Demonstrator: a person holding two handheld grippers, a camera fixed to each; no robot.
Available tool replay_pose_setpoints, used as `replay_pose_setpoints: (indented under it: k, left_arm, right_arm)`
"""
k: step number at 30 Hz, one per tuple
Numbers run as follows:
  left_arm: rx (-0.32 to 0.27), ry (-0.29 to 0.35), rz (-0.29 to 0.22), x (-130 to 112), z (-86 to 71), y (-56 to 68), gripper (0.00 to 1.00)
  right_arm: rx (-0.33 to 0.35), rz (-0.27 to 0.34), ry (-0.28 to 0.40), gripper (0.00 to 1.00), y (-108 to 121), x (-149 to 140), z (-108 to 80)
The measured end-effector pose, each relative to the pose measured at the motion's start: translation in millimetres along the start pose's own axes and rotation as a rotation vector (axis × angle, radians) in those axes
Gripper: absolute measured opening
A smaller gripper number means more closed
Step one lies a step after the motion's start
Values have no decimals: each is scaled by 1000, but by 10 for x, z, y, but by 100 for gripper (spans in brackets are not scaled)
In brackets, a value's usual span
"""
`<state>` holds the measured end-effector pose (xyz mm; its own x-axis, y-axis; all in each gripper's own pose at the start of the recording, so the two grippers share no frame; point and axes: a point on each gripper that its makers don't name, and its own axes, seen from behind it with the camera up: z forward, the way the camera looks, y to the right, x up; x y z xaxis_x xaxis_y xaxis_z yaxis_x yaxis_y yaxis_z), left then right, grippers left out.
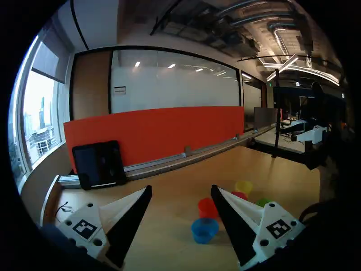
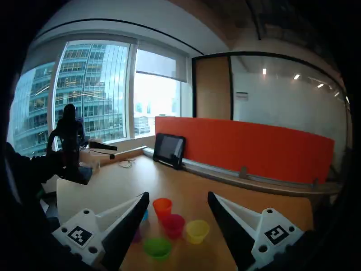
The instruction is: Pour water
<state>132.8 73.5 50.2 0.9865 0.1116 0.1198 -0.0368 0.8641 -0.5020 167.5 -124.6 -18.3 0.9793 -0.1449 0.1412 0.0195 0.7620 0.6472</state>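
Cups (image 2: 173, 225) cluster on the worktop (image 2: 189, 185) ahead; left gripper (image 1: 180, 187) and right gripper (image 2: 178, 194) hover with fingers spread, empty. Grasp one cup squarely at mid-wall, keeping it level until over another

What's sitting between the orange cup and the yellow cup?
The red cup, seen in the right gripper view, stands between the orange cup and the yellow cup, close to both.

The orange cup (image 2: 162, 207) stands upright, farthest on the desk (image 2: 131, 180) — the green cup (image 2: 157, 247) nearest. The red cup (image 2: 173, 225) and yellow cup (image 2: 197, 230) stand between, side by side.
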Motion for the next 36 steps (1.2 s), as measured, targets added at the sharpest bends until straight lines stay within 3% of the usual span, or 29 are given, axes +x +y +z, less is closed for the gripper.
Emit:
replay_pose_setpoints:
  k: [18, 36]
  left_arm:
    - [-50, -116, 9, -652, 194, 97, 97]
    - [-97, -243, 20, -1296, 326, 264, 97]
  right_arm:
    - [70, -35, -149, 100, -157, -695, 169]
    - [127, -54, -275, 100, -290, -1394, 215]
